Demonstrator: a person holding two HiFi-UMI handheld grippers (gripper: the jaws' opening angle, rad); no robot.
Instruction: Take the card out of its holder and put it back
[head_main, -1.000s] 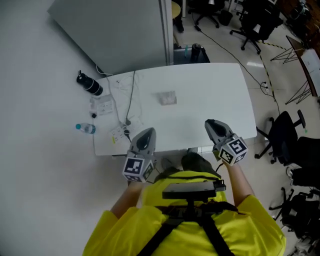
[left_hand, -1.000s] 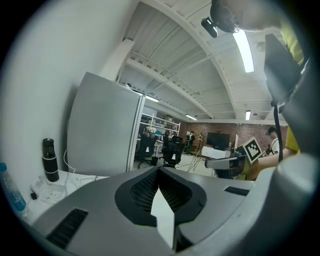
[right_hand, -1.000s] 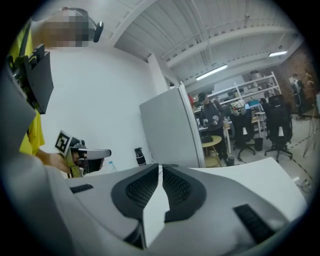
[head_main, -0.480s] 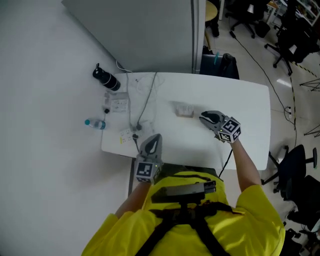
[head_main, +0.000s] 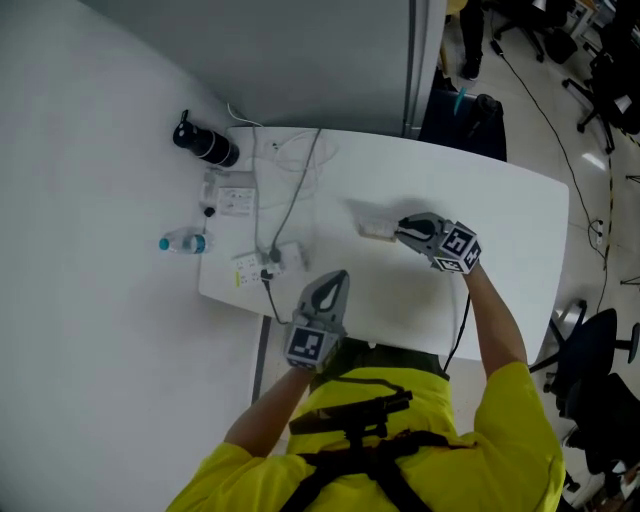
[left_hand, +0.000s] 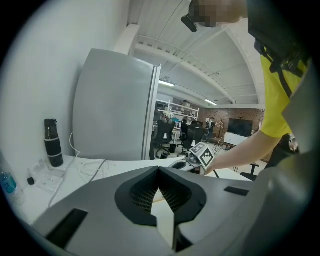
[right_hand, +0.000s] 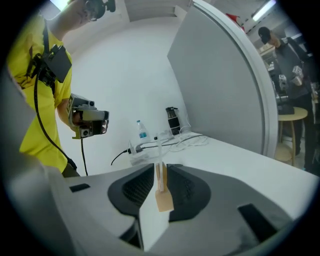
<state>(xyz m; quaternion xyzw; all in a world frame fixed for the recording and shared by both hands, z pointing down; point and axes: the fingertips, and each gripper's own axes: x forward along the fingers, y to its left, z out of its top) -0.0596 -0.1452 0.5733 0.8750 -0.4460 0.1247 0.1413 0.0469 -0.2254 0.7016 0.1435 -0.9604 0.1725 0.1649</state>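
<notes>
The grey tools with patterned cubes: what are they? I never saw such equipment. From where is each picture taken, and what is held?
They are hand-held grippers; a person in yellow works one in each hand. The overhead picture comes from a camera on the person's head; the other two from cameras riding on each gripper. On the white table are a card holder, cables, a black bottle and a small water bottle. The right gripper is shut on the card holder's thin edge. The left gripper is shut and empty.
</notes>
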